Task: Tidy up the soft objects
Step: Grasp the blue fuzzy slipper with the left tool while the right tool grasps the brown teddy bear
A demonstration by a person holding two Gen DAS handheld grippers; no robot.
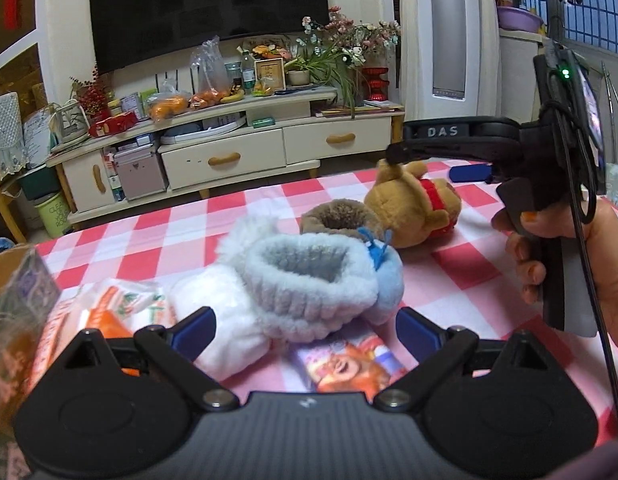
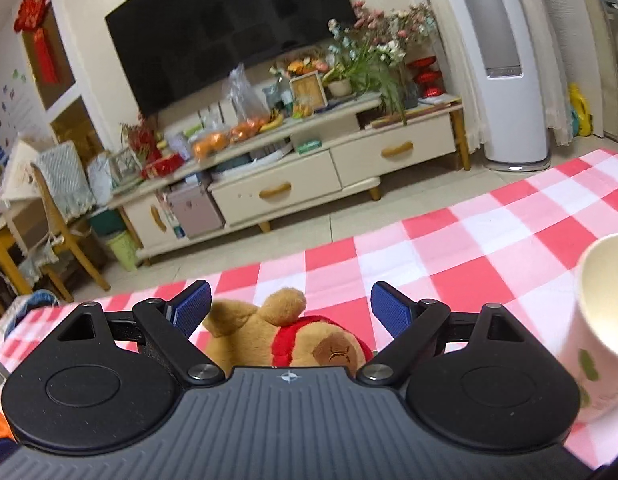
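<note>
In the left wrist view, a fluffy pale blue headband (image 1: 313,284) with a blue bow lies on the red-and-white checked tablecloth (image 1: 477,264), on a white plush item (image 1: 225,320), with a brown fluffy band (image 1: 341,220) behind it. My left gripper (image 1: 305,330) is open, its fingers either side of the blue headband's near edge. A brown plush bear (image 1: 413,208) with a red scarf lies farther right. My right gripper (image 1: 425,158) hovers just over the bear. In the right wrist view it (image 2: 291,306) is open, the bear (image 2: 285,336) between its fingers.
Snack packets (image 1: 349,368) and orange-white packs (image 1: 121,308) lie near my left gripper. A cardboard box edge (image 1: 13,264) is at the left. A white paper cup (image 2: 597,328) stands close at the right of my right gripper. A TV cabinet (image 1: 237,148) stands beyond the table.
</note>
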